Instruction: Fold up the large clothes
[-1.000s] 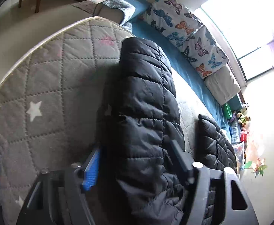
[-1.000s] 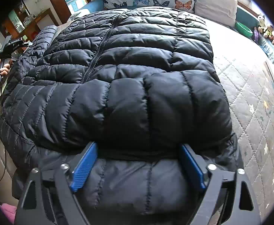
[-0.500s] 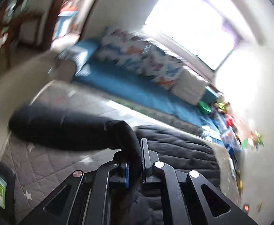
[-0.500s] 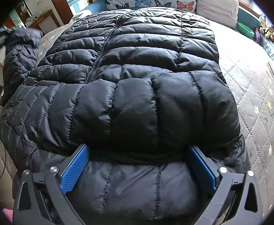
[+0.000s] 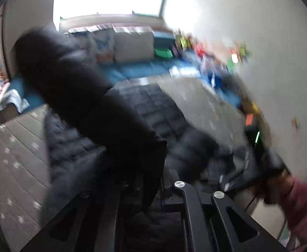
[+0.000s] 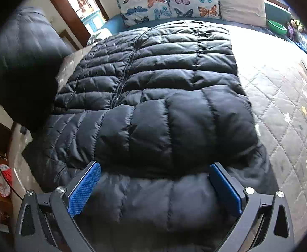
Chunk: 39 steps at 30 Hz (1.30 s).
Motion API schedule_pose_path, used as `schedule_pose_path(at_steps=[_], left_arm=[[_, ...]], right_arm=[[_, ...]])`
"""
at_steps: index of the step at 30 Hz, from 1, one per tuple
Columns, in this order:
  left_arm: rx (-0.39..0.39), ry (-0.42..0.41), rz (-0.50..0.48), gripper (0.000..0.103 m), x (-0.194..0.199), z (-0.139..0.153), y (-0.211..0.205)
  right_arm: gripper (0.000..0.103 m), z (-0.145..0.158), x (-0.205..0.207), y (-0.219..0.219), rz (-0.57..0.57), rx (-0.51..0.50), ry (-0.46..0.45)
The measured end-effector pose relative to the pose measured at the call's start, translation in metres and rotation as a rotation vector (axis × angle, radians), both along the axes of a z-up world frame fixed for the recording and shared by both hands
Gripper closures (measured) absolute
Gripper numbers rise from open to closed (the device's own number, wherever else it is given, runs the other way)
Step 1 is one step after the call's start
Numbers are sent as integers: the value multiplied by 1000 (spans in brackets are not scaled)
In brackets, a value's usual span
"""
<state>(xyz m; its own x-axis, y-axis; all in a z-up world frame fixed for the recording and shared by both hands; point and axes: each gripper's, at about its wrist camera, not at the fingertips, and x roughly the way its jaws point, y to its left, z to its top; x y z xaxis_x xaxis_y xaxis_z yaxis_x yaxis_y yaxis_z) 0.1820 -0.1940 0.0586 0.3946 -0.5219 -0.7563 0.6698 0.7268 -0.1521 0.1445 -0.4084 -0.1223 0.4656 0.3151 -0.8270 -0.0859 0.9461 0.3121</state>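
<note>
The black puffer jacket point(image 6: 153, 96) lies mostly flat: folding looks barely begun. Left gripper point(image 5: 153, 180) clamps 1 sleeve point(image 5: 80, 88), raised at upper left; right gripper point(image 6: 153, 187) stands apart at lower centre, holding nothing.

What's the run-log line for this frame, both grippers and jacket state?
left gripper: shut on sleeve, lifted over jacket | right gripper: open, straddling jacket hem | puffer jacket: flat on mattress, zipped | left view blurred

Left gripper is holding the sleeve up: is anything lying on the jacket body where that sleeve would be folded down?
Nothing visible. The left gripper has the sleeve raised, and the jacket lies bare on the mattress; the open right gripper sits only at its near hem.
</note>
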Motion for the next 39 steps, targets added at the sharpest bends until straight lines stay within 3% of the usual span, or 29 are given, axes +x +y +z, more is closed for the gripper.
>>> schedule_pose_path(at_steps=[2,5,9,12,16,20,23,27,32,36,39], left_arm=[[62,54,-47,83,-20,-28,-21],[86,98,-91,74,-31,-53,-39],[54,104,-122,66,-46,-51,-42],[18,106,-112,61,-42,-35,-21],[-10,44,-30,36,-27,-5,31],[-27,0,112,31,-1,20,85],[-71,54,182,31,24,19,115],[-132,172,194,31,52,0,135],[-147,349,166,31,68,-60,139],[-154,445,155,31,72,-104,141],[-181,477,148,31,73,-115,145]], right_arm=[[0,4,-6,-6,-7,1,-7],[0,9,-15,-16,-23,-11,-20],[0,11,-25,-31,-59,-31,-12],[0,13,-33,-39,-83,-50,0],[0,31,-49,-48,-97,-109,-23],[0,59,-51,-48,-101,-110,-93],[0,85,-41,-36,-65,-60,-163],[0,97,-13,-2,30,-12,-188],[0,68,20,33,103,-21,-98],[0,18,34,41,104,-75,48],[0,-23,40,34,93,-47,161]])
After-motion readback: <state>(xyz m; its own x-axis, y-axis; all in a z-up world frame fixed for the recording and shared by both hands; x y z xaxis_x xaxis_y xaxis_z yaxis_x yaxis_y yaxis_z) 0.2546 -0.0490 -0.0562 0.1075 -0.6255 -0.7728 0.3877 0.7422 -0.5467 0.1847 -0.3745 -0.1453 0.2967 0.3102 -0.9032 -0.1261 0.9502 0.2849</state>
